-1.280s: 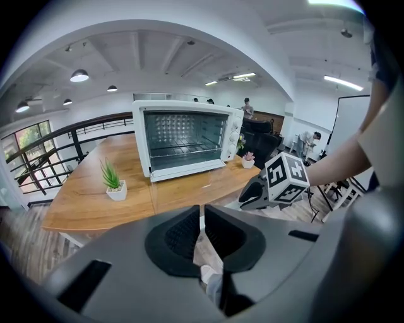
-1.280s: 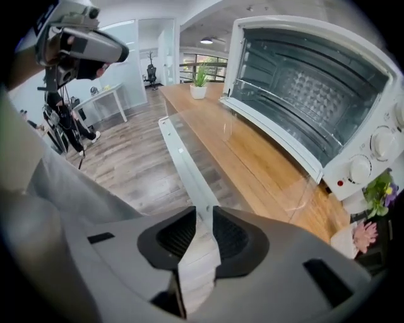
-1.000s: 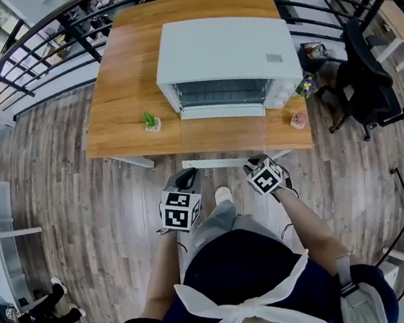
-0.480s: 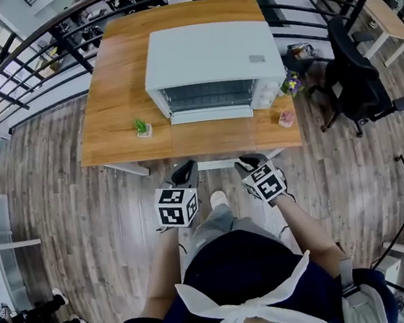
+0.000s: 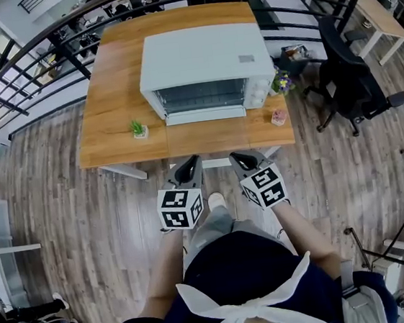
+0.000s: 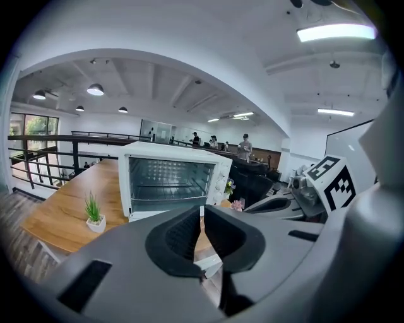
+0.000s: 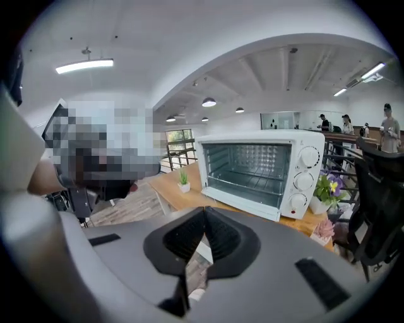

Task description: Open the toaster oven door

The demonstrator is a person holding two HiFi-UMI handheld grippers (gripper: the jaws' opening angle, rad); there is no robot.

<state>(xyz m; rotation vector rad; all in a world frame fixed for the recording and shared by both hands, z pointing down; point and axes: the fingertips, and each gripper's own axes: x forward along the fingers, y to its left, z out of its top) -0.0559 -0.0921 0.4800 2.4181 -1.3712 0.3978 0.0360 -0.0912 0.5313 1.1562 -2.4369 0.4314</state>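
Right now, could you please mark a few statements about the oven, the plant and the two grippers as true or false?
1. The left gripper and the right gripper are both shut on nothing. True; the right one's jaws have just closed.
2. In the head view, the green plant stands right of the toaster oven. False: it stands left of it, on the table.
3. The oven's knobs sit on its right side. True.
4. One gripper touches the oven. False: both are short of the table.

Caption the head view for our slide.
Left tongs and right tongs, both shut, face a toaster oven on a wooden table.
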